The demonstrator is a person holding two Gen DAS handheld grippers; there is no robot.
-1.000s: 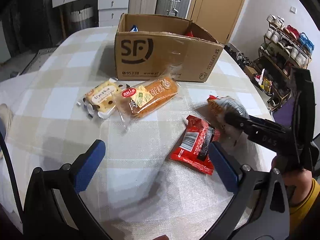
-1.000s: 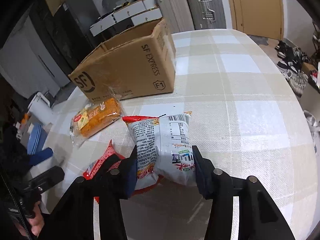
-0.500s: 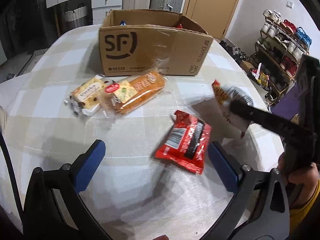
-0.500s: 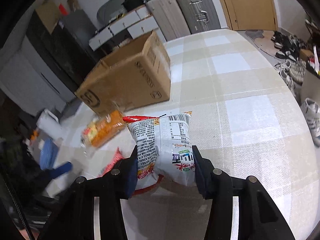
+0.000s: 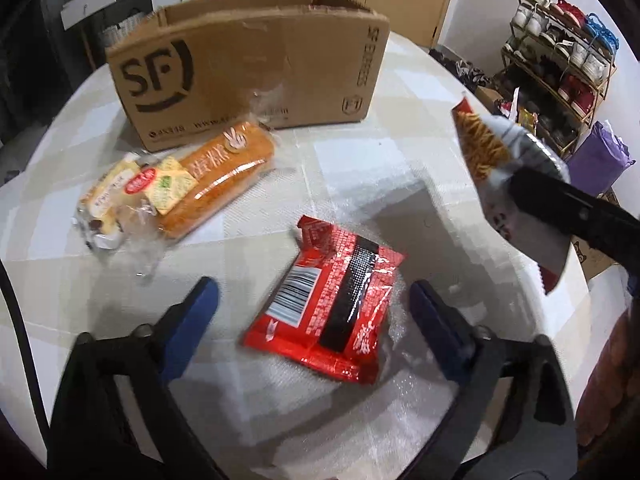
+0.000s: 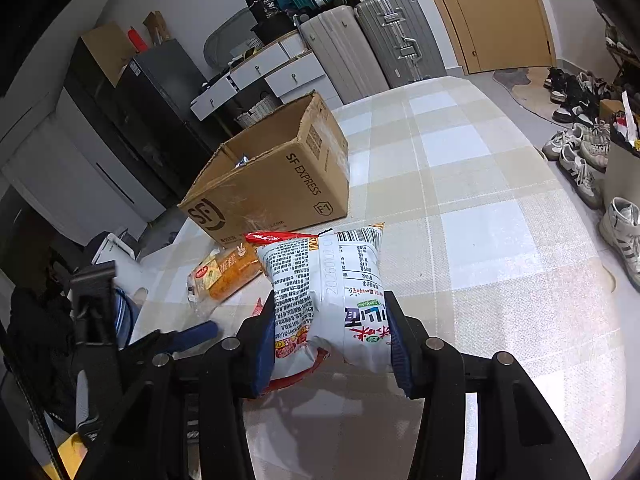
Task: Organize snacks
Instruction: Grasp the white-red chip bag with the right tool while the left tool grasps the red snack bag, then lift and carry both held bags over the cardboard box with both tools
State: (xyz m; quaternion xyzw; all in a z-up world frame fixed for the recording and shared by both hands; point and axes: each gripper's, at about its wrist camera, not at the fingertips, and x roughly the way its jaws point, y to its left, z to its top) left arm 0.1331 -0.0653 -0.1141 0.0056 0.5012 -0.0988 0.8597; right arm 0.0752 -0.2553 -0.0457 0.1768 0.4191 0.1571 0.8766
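Left wrist view: red snack packet (image 5: 326,306) flat on the table (image 5: 440,160), between the closing jaws of the left gripper (image 5: 314,312), untouched.
Judged light, soft, slippery; its long edges should be pinched. At 2 o'clock, a white noodle bag (image 6: 328,292) is clamped by the right gripper (image 6: 332,340); cardboard box (image 5: 248,68) at 12.

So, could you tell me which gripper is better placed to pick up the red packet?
Left. The left gripper straddles the red packet on the table, jaws closing around it but not yet touching. The right gripper is shut on the white bag.
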